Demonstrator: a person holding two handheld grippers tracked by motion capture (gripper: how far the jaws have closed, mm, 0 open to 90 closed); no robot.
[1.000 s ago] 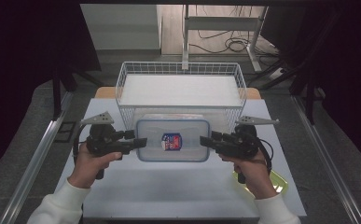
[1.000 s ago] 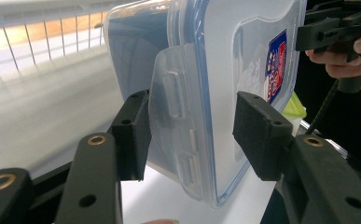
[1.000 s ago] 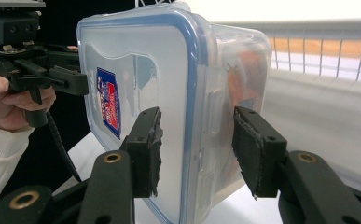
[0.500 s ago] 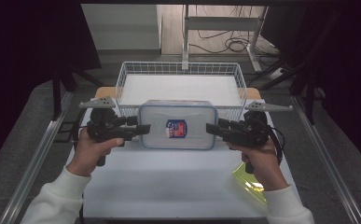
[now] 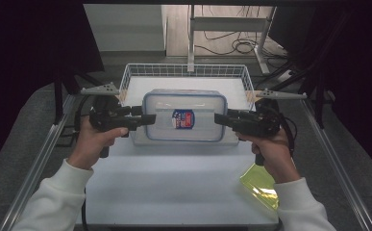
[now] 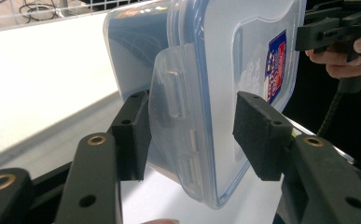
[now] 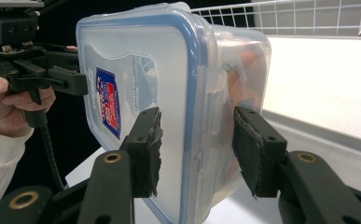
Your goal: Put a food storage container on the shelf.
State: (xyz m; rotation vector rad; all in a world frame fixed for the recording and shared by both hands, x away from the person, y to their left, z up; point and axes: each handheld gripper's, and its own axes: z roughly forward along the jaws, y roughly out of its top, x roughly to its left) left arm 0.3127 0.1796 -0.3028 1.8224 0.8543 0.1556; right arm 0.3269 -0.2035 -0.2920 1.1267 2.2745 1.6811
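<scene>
The box (image 5: 184, 116), a clear plastic one with a blue-rimmed lid and a red-and-blue label, hangs between the two grippers above the far half of the table (image 5: 174, 192), just in front of the wire basket (image 5: 186, 72) that stands at the table's far edge. It is off the surface, lid up and roughly level in the high view.

The left gripper (image 5: 147, 119) clamps the box's left short end. In the left gripper view its jaws sit one above the lid and one below the base, with the latch flap (image 6: 176, 100) of that end between them; both pads press on the plastic.

The right gripper (image 5: 220, 119) clamps the opposite short end in the same way. In the right gripper view one pad lies flat on the lid and the other on the underside, and orange shapes show dimly through the wall of the box; what they are cannot be told.

A hand in a white sleeve holds each gripper by its handle, the left hand (image 5: 93, 143) near the table's left edge, the right hand (image 5: 272, 150) near its right edge.

A yellow sheet (image 5: 260, 188) lies at the near right corner of the table, partly under the right forearm.
</scene>
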